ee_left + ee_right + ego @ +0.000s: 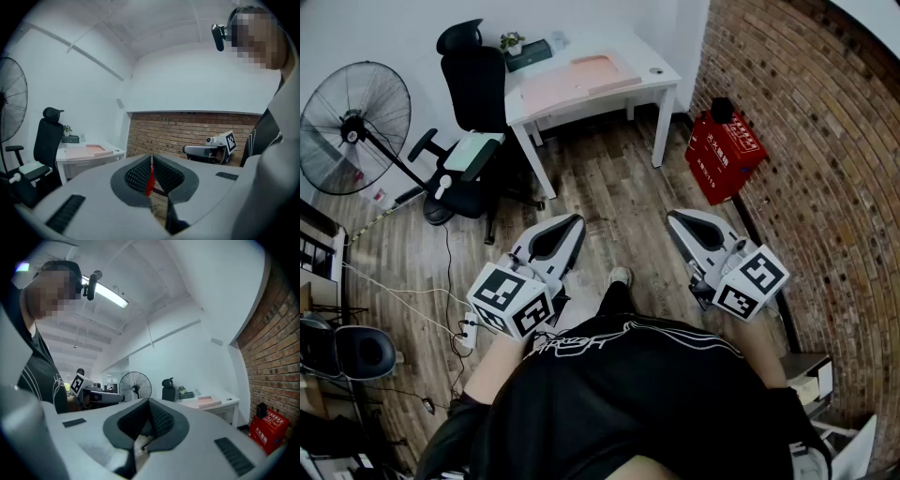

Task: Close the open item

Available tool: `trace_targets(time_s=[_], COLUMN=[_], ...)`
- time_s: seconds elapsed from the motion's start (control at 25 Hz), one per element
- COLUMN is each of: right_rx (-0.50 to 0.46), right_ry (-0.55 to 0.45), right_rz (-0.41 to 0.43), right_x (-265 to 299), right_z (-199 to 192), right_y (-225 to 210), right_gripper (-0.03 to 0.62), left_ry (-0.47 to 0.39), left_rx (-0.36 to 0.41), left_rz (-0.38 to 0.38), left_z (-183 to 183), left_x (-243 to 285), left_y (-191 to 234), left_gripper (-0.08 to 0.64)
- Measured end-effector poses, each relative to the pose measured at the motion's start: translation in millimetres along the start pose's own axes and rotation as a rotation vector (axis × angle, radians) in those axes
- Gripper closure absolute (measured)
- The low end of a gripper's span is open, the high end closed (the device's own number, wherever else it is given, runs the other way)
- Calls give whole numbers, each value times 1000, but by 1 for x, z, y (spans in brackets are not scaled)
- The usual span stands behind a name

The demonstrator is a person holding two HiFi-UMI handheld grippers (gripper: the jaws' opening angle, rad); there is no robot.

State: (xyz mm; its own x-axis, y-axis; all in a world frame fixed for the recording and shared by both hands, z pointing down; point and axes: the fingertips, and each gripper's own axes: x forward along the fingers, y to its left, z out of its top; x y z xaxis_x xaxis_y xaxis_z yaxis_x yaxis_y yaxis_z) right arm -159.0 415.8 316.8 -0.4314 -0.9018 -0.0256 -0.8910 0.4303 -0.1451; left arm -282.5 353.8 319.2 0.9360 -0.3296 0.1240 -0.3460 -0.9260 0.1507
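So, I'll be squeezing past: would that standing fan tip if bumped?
Probably top-heavy: the standing fan has a big cage head on a thin pole, so a high bump could rock it. Likely light, being mostly open wire.

A flat pink item (581, 80) lies spread open across the middle of the white desk (661, 75). Its darker half, with a raised rim, sits toward the desk's right end, and its paler half toward the left end.
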Motion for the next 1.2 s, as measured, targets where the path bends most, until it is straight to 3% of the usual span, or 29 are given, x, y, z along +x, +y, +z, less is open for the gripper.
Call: trace_targets(time_s=[0.32, 0.52, 0.68, 0.84, 0.96, 1.2], right_rx=[-12, -10, -15, -9, 0, 22], right_ry=[14, 31, 60, 70, 82, 113], right_rz=[-29, -112, -146, -165, -172, -187], right_x=[2, 6, 15, 30, 49, 96], right_z=[1, -6, -12, -17, -24, -36], right_y=[-8, -30, -48, -74, -93, -144], right_gripper=[588, 592, 510, 440, 362, 304], left_ry=[-9, 3, 12, -39, -32, 0], left_rx=[-2, -6, -51, -75, -91, -111], left_rz=[2, 26, 60, 103, 135, 159], left_z=[2, -3, -9, -7, -14, -17], left_x=[6, 17, 25, 37, 48, 92], left_y=[9, 24, 47, 73, 97, 158], left_gripper=[518, 517, 513, 367, 316, 275])
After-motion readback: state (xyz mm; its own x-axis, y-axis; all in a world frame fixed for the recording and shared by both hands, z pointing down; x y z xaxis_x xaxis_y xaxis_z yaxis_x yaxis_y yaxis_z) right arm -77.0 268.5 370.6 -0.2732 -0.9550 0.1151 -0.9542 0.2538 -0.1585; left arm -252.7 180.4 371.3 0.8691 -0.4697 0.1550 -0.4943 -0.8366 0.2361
